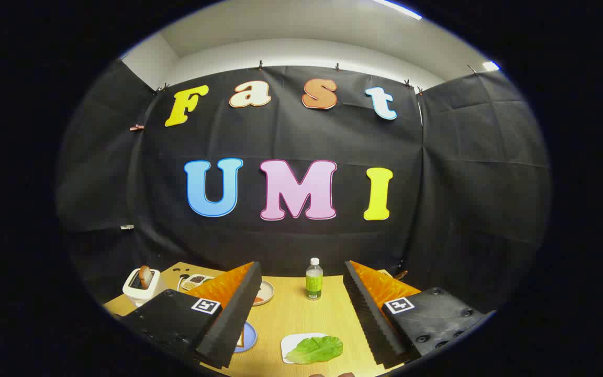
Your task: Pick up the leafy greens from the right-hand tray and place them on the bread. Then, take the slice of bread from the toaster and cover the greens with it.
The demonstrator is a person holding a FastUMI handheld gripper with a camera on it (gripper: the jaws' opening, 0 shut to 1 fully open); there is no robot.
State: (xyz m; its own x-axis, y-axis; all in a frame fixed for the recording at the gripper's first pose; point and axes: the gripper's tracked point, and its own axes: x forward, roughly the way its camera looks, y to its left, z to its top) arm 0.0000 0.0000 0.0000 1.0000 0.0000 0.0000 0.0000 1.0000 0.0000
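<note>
1. Between the fingers, the gripper (301,293) is hanging above the table (291,319), jaws standing wide apart and gripping nothing.
2. Left finger (231,314) and right finger (372,314) are angling outward, ridged inner faces showing, each base carrying a square marker.
3. Greens (316,350) are lying between the fingers, nearer the right one, flat, touched by neither finger.
4. Tray (292,343) is sitting under the greens, pale and rounded-square; the leaf is covering most of it and hanging over its right edge.
5. Blue plate (249,335) is sitting just left of the tray, partly hidden behind the left finger; a bit of bread (240,339) is showing on it, mostly covered.
6. Bottle (313,279) is standing upright beyond the fingers, in the gap between them, white cap, green label, well apart from the greens.
7. Round dish (265,293) is peeking out behind the left fingertip, something reddish in it; cannot tell what.
8. Divided dish (192,281) is lying further left, holding small brown bits; too small to tell.
9. Toaster (142,289) is standing at the far left of the table, white, with a slice (145,276) sticking up out of the slot.
10. Small dark item (400,274) is showing just past the right finger at the table edge; cannot tell what.
</note>
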